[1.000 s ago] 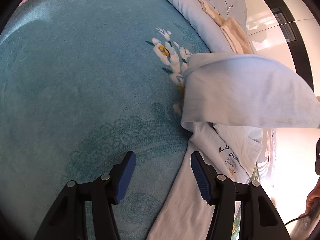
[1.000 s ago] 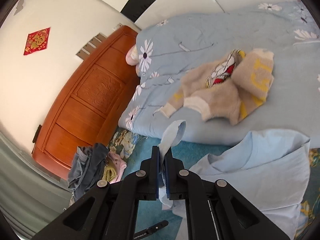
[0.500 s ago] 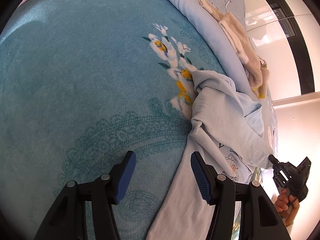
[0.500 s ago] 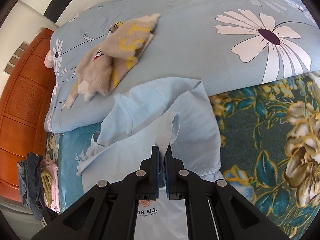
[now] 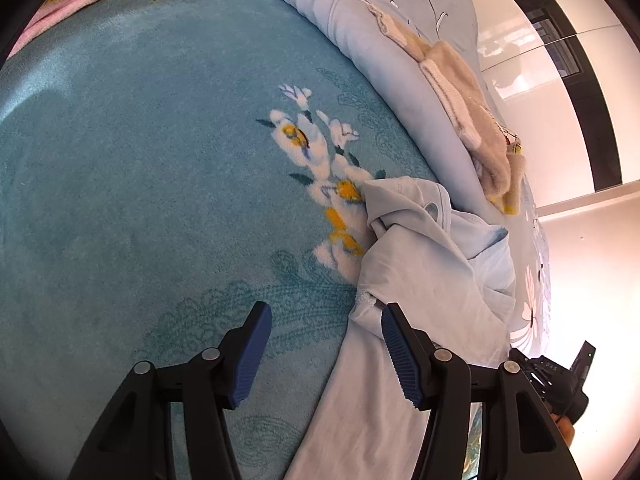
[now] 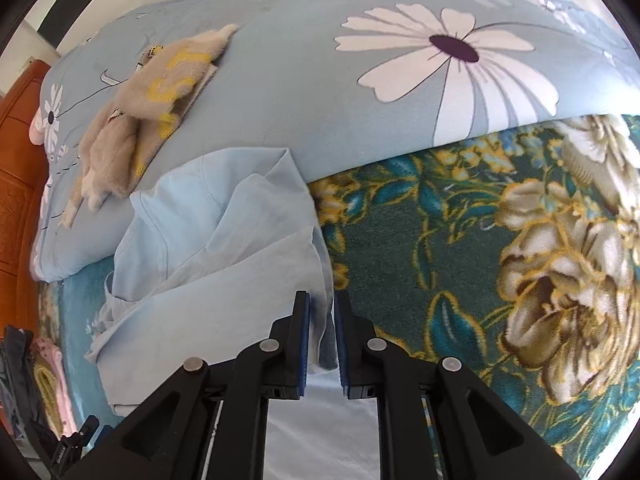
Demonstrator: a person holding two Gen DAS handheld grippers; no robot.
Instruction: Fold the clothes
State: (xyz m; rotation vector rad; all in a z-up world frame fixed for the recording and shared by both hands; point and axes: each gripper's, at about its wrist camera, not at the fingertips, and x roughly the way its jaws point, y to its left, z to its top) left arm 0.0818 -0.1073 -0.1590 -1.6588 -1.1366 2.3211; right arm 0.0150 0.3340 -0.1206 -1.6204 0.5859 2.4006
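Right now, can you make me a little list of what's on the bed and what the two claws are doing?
Shirt: light blue shirt, crumpled on the teal blanket
Left claw: open, beside the shirt's edge, holding nothing
Right claw: slightly open, shirt cloth between its fingers
Sweater: fuzzy beige sweater on the flowered quilt
Other clothes: small pile at the far left
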